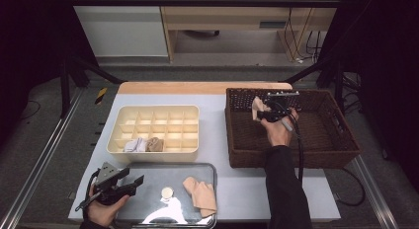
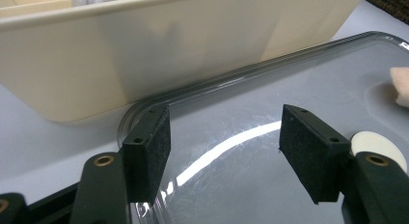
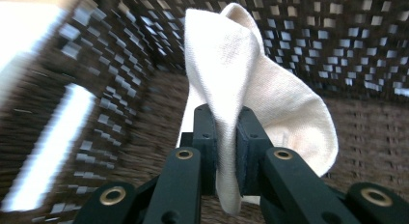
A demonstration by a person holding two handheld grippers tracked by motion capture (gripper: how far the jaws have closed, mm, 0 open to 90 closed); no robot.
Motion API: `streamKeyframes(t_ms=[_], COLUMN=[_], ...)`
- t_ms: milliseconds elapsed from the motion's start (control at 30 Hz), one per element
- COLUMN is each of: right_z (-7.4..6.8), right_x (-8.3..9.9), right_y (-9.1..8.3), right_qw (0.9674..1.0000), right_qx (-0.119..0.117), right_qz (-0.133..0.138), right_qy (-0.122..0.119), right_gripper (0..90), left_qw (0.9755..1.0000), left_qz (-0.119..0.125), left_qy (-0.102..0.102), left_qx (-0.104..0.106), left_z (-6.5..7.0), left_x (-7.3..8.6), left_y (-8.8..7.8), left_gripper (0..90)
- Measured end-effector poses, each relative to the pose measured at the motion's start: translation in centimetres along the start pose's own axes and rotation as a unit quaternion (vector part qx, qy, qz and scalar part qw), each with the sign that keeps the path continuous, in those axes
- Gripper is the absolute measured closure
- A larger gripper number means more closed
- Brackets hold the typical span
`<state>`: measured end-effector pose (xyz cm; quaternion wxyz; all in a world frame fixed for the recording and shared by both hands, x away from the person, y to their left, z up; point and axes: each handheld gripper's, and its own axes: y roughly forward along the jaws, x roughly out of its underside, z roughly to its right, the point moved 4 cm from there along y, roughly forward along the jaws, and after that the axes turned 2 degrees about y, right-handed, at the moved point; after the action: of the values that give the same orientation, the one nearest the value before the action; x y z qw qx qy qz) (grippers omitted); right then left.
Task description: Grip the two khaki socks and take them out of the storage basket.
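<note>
Dark curtains are closing in both sides of the pale tabletop (image 1: pixel 222 140) I'm working over. My right fingers (image 3: pixel 224 151) are pinching a cream sock (image 3: pixel 251 89), nearly closed with only the folded cloth between the pads, and the sock is hanging clear of the floor of the wicker basket (image 1: pixel 341 145) at the right of the tabletop. In the high view the right gripper (image 1: pixel 264 110) is sitting over the basket's far left corner with the sock (image 1: pixel 257 109) bunched at its tip.

My left fingers (image 2: pixel 147 156) are standing wide apart with nothing between them, hovering just over the near left corner of the metal tray (image 2: pixel 289 89), beside the wall of the divided box (image 2: pixel 144 50). On the tray (image 1: pixel 148 174) a peach sock (image 1: pixel 201 193) and a small round disc (image 1: pixel 167 192) are lying; the divided box (image 1: pixel 153 110) is already holding two rolled socks (image 1: pixel 143 144) in its near row.

I'm judging this as the pick-up step: a sock is lifting out of the basket. Next I'm needing to carry it leftwards over the basket rim towards the tray, keeping the grip firm so the loose cloth isn't snagging on the weave.
</note>
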<state>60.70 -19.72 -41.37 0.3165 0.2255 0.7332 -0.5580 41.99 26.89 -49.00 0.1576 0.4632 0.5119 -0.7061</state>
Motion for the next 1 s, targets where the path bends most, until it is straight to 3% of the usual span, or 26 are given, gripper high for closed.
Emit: streamKeyframes(t_ms=[267, 467, 633, 767, 1000], right_z=[-1.0, -2.7, -4.2, -5.4, -7.5], right_x=[-0.7, -0.7, -0.2, 0.5, 2.1], right_y=[-3.9, -6.6, -9.2, -11.0, -13.1], right_qw=[0.9974, 0.9923, 0.9854, 0.9779, 0.9671], right_qx=[-0.033, -0.060, -0.093, -0.124, -0.161], right_qz=[0.060, 0.094, 0.125, 0.145, 0.162], right_qy=[-0.023, -0.053, -0.068, -0.086, -0.113], right_gripper=[81.6, 81.5, 81.4, 81.4, 81.3], left_qw=[1.0000, 1.0000, 1.0000, 0.9999, 0.9999], left_qz=[0.002, 0.003, 0.008, 0.010, 0.012], left_qy=[0.000, 0.001, 0.001, 0.000, 0.002], left_qx=[0.002, 0.002, 0.002, 0.002, 0.006], left_z=[0.1, 0.3, 0.4, 0.5, 0.9], left_x=[-0.1, -0.1, -0.2, -0.3, -0.5], left_y=[-0.1, -0.2, -0.3, -0.3, -0.4], left_gripper=[35.1, 34.9, 34.8, 34.9, 34.9])
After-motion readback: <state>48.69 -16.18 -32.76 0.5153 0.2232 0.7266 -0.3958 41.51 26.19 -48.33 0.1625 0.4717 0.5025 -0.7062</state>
